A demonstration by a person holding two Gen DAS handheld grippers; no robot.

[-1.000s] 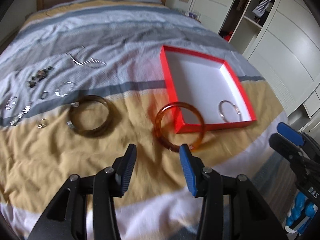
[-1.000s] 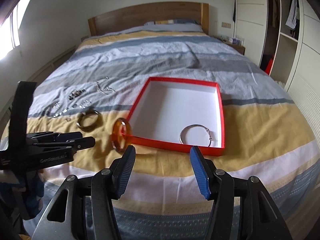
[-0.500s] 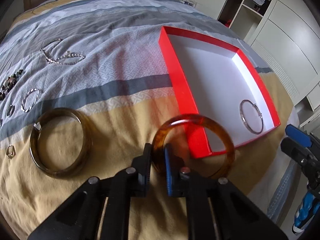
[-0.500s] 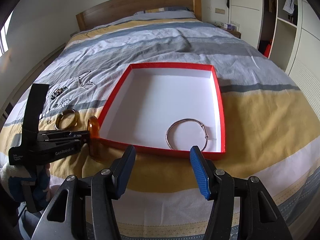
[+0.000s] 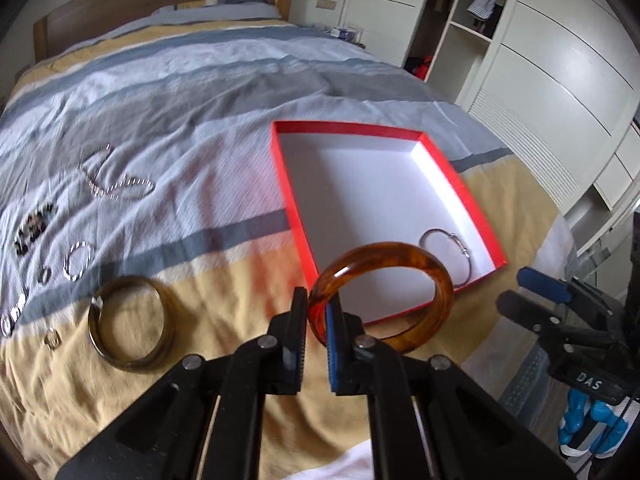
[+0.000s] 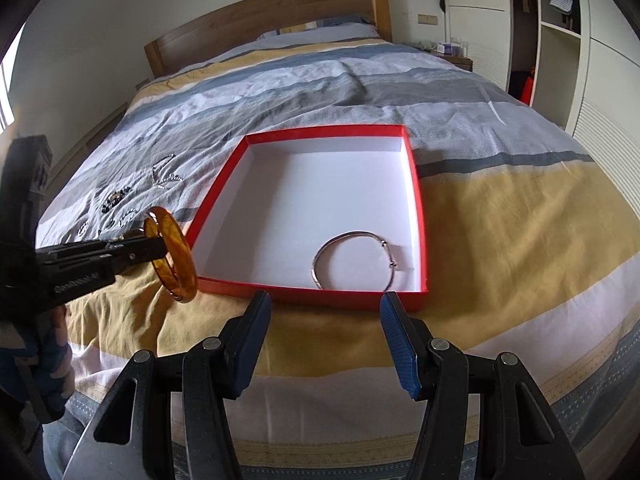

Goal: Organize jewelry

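Note:
My left gripper is shut on an amber bangle and holds it lifted above the bed, by the near left corner of the red box. In the right wrist view the amber bangle hangs just left of the red box. A thin silver bangle lies inside the box near its front right corner; it also shows in the right wrist view. My right gripper is open and empty, just in front of the box.
A dark olive bangle lies on the yellow stripe of the bedspread. A silver chain, a beaded piece and several small rings lie to the left. White wardrobes stand at the right.
My left gripper closed on the amber bangle and lifted it off the bedspread. My right gripper moved closer to the box and stayed open.

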